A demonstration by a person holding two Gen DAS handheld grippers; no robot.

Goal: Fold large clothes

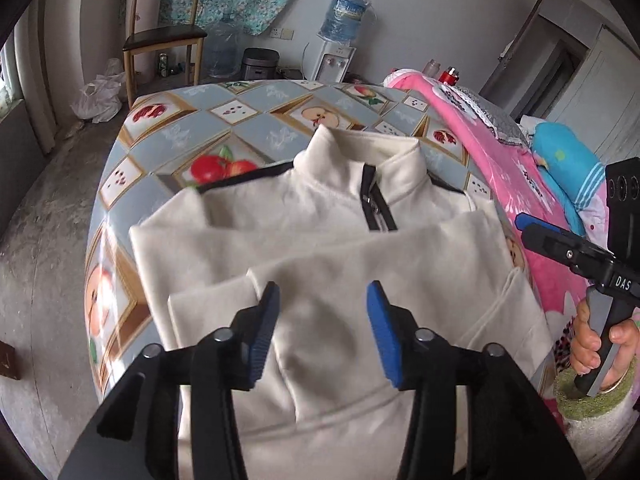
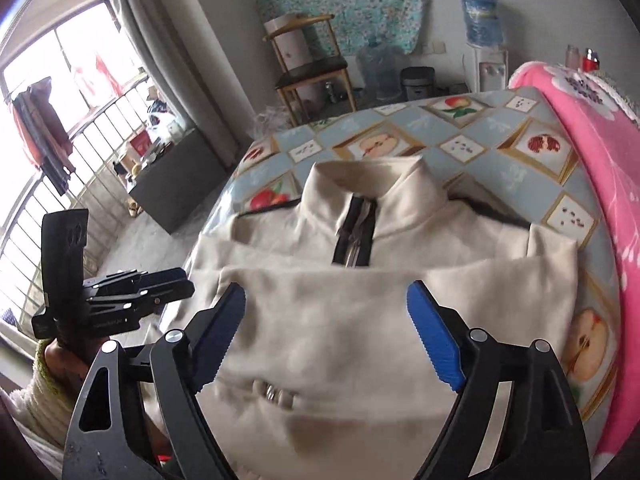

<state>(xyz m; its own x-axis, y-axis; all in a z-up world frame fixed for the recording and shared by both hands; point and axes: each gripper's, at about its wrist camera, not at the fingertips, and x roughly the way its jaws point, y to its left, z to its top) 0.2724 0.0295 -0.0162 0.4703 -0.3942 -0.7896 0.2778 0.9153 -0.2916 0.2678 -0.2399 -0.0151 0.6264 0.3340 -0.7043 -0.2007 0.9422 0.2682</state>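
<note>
A cream zip-neck jacket lies flat on a table with a fruit-print cloth, collar pointing away from me. Its lower part is folded up over the chest, and the fold edge crosses just below the zip. My left gripper hovers over the folded layer, its blue pads apart with nothing between them. My right gripper stands wide open above the same layer, also with nothing in it. A person's hand holds the right tool's handle at the table's right side.
A pink blanket is heaped along the table's right edge, with a blue bundle behind it. Beyond the table stand a wooden chair, water jugs and a dispenser. The table's left edge drops to a concrete floor.
</note>
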